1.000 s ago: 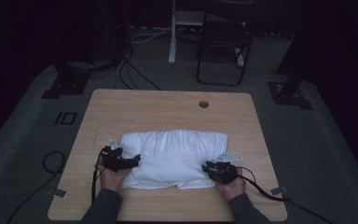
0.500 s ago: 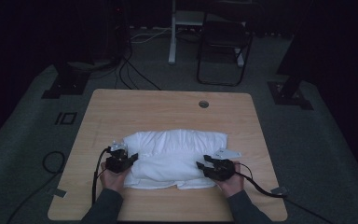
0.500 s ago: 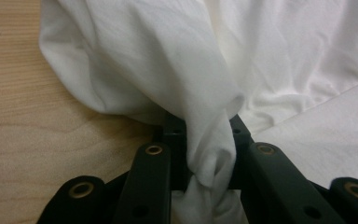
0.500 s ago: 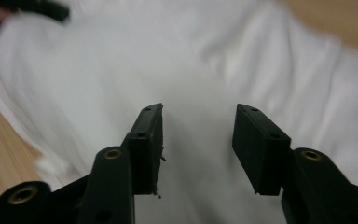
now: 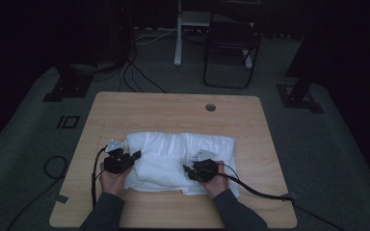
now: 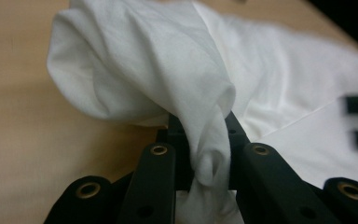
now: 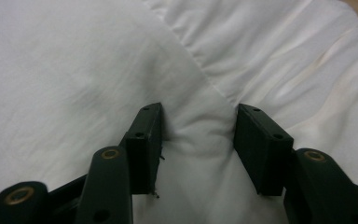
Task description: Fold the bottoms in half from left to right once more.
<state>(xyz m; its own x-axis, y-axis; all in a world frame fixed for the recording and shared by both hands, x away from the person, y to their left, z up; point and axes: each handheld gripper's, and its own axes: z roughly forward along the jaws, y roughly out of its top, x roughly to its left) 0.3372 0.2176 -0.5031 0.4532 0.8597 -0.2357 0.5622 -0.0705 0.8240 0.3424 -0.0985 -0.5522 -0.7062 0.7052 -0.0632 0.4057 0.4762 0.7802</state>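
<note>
From above, the white cloth (image 5: 180, 161) lies bunched on the near half of the wooden table (image 5: 173, 108), bare board beyond it. The left gripper (image 5: 134, 156) pinches its left end. In the left gripper view, jaws have just clamped a raised fold. In the right gripper view, the right gripper (image 7: 198, 123) straddles cloth, half-spread.

Left tool (image 5: 136, 156): jaws just closed from wide open onto a bunched corner of the white cloth (image 5: 173, 154); corner now pinched between the pads and raised off the counter (image 5: 173, 103), fabric draping away ahead of the jaws. Right tool (image 5: 187, 169): shifted inward from the cloth's right edge toward the left tool, now over the cloth's middle fold; jaws opened wider than a second ago, a low ridge of fabric between them.
</note>
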